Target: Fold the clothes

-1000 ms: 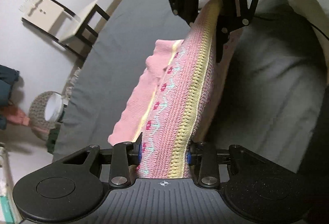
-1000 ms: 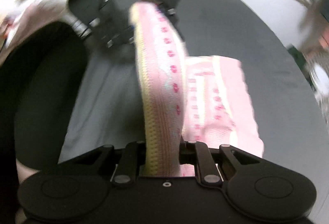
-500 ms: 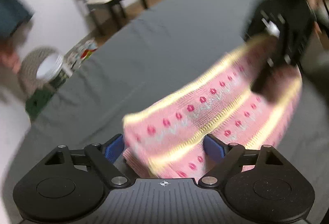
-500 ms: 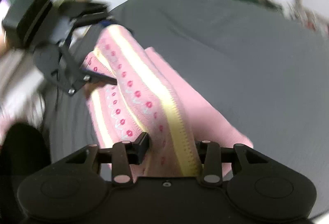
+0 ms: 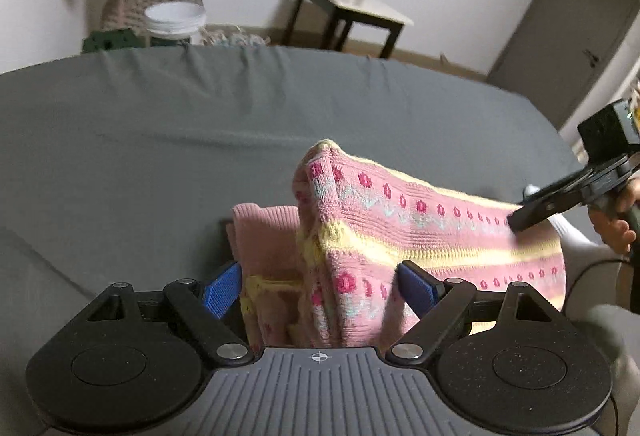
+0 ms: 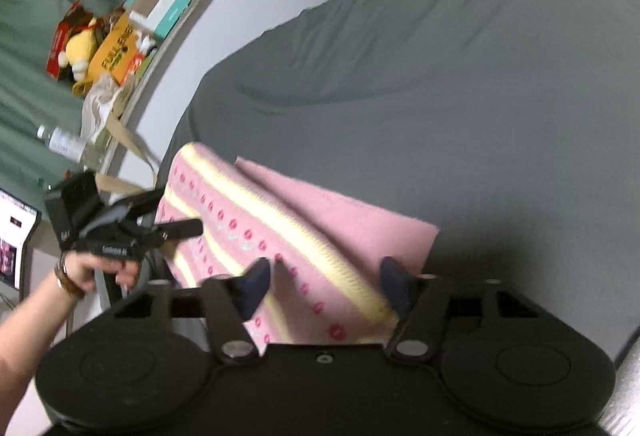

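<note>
Stretching between the two grippers, the pink knitted sweater (image 5: 420,232) lies folded on the grey bed (image 5: 200,140), close to its near edge, with its long axis running from one gripper to the other. The left gripper (image 5: 320,288) has its blue-padded fingers (image 5: 222,288) spread wide, with one end of the bundle sitting loosely between them, not pinched. The right gripper (image 6: 326,286) is likewise spread, its dark fingers (image 6: 254,284) standing apart on either side of the other end of the striped band. Both hands are equally near, one at each end, so whatever comes next turns on that end-to-end line.

From the left wrist, a plain pink ribbed layer shows tucked just beside the patterned fold, and the right gripper's finger (image 5: 536,214) lies over the far end. From the right wrist, the plain pink layer shows lying flat on the bed under the striped one, and the person's left hand (image 6: 92,268) shows holding its gripper at the bed's edge. Whether another fold is due, I cannot tell.
</note>
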